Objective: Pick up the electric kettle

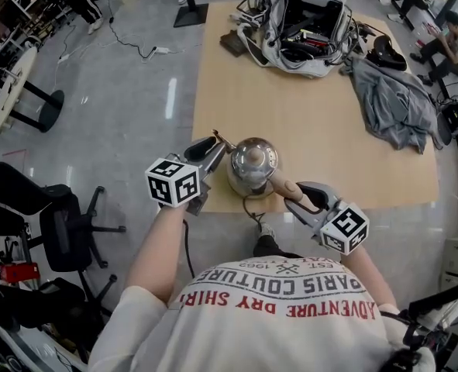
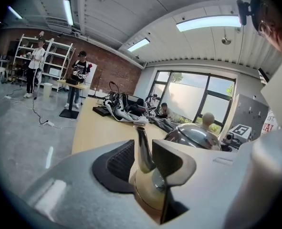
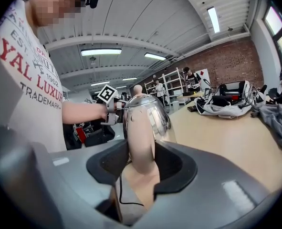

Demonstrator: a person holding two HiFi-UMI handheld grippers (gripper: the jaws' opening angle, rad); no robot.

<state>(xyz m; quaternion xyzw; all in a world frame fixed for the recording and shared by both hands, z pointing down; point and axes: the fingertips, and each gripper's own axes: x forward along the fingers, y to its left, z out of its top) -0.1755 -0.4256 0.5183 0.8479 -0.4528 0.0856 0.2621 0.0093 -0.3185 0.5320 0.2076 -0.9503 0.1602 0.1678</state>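
A shiny steel electric kettle [image 1: 252, 165] stands near the front edge of the wooden table [image 1: 314, 122]; its cord [image 1: 252, 209] hangs over that edge. My left gripper [image 1: 213, 152] is at the kettle's left. In the left gripper view its jaws [image 2: 143, 159] stand open around the thin spout [image 2: 141, 149], with a gap on the left side. My right gripper [image 1: 300, 198] is at the kettle's right. Its jaws [image 3: 141, 163] are wide apart with the beige handle [image 3: 140, 142] between them, filling almost the whole gap. The kettle's body [image 3: 150, 111] rises just beyond.
At the far end of the table lie an open bag of gear [image 1: 306, 22] and a grey cloth [image 1: 395, 103]. A black office chair [image 1: 66, 223] stands on the floor at the left. People sit at the far right [image 1: 449, 41]. A cable runs across the floor [image 1: 136, 49].
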